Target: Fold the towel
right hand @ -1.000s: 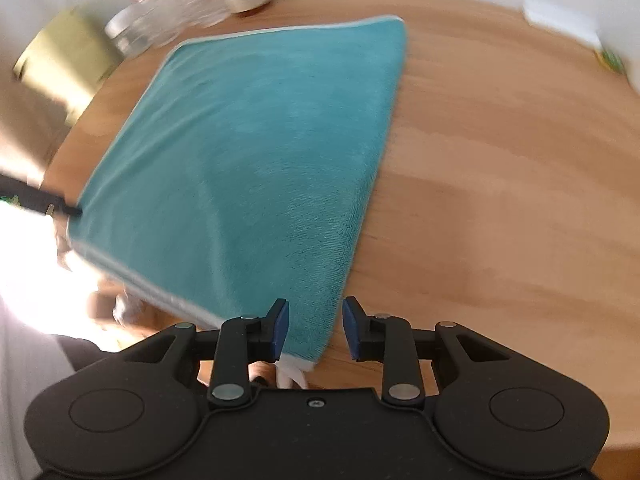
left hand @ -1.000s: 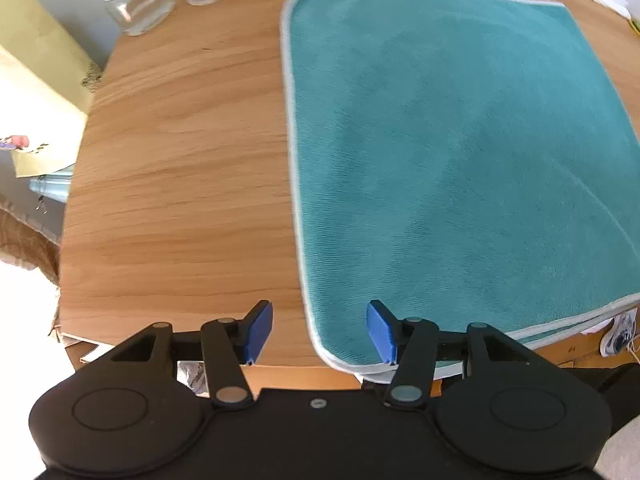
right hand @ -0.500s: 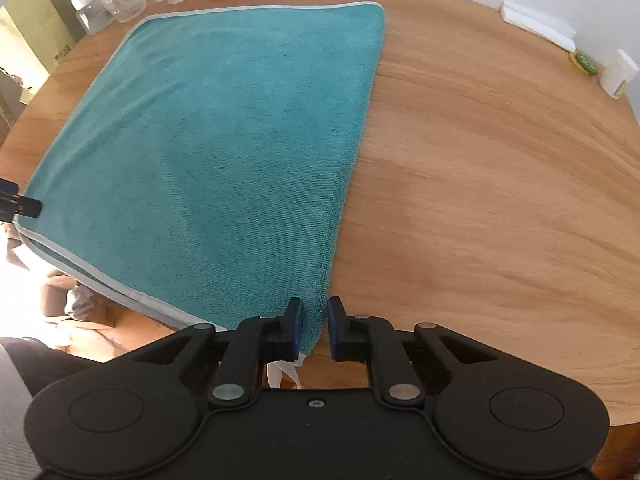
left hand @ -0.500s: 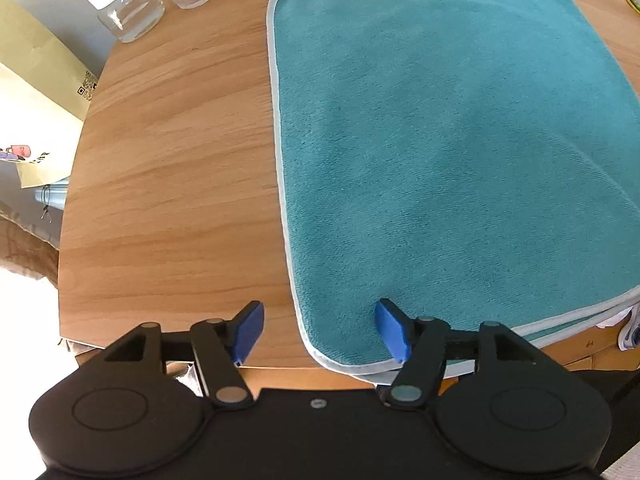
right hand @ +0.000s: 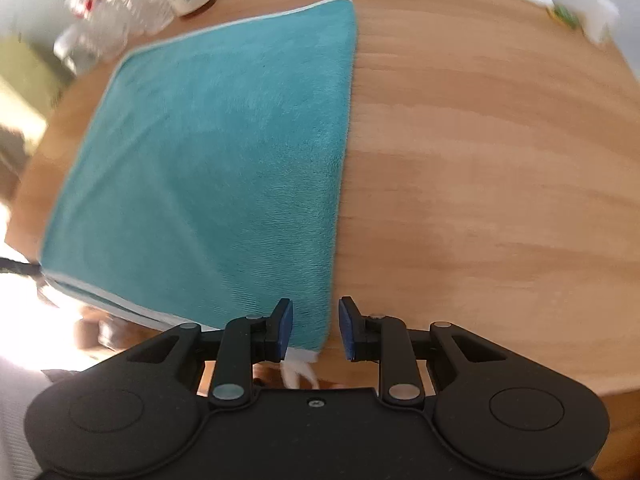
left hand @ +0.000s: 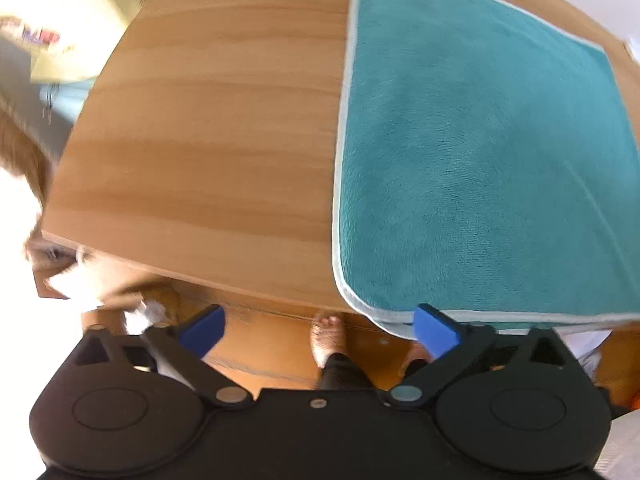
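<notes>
The teal towel [left hand: 480,160] lies flat on the round wooden table [left hand: 208,132], already folded in 2 layers, with its pale trimmed edges stacked at the near side and hanging a little over the table rim. The left gripper [left hand: 318,326] sits low at the near edge of the table, past the towel's near left corner, and its 2 blue fingers [left hand: 434,330] are spread wide with nothing between them; 1 finger is right by the towel's corner. The right gripper [right hand: 315,330] is at the towel's near right corner, its blue fingers [right hand: 283,330] a small way apart, with the towel's edge in the gap but not pinched. Blurry bottles [right hand: 120,4] stand at the far side of the table. A bare foot [left hand: 328,336] shows on the floor below.
</notes>
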Demonstrator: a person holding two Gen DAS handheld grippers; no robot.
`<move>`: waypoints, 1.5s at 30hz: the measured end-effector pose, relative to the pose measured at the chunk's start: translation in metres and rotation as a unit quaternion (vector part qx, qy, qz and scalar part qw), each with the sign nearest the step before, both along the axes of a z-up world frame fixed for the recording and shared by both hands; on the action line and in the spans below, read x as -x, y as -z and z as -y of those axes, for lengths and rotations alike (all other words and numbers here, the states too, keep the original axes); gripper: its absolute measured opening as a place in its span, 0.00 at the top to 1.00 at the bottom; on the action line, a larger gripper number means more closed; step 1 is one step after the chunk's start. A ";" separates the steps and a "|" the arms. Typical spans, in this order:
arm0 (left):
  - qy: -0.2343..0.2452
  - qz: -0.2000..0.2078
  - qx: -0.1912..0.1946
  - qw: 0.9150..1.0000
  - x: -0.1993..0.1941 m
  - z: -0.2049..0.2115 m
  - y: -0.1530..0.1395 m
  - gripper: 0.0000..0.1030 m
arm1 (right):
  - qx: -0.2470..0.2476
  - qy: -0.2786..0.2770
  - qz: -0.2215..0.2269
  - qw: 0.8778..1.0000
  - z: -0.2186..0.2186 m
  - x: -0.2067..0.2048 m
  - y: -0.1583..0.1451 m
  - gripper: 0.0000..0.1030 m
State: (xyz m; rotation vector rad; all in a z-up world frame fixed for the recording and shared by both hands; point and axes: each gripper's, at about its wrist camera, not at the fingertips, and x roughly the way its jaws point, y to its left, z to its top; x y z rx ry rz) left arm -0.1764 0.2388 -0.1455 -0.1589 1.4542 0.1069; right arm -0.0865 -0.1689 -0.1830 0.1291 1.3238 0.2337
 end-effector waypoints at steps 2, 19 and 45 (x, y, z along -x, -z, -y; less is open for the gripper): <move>-0.016 -0.004 0.007 1.000 0.001 -0.002 0.002 0.01 | -0.001 0.007 -0.004 1.000 -0.001 0.000 0.003 0.72; -0.066 -0.049 0.067 0.994 -0.006 0.022 0.014 0.54 | -0.061 0.032 -0.032 0.997 0.008 -0.001 0.009 0.72; -0.124 -0.008 0.038 0.992 0.018 0.035 0.000 0.49 | -0.100 -0.029 -0.052 0.993 0.026 -0.018 0.006 0.89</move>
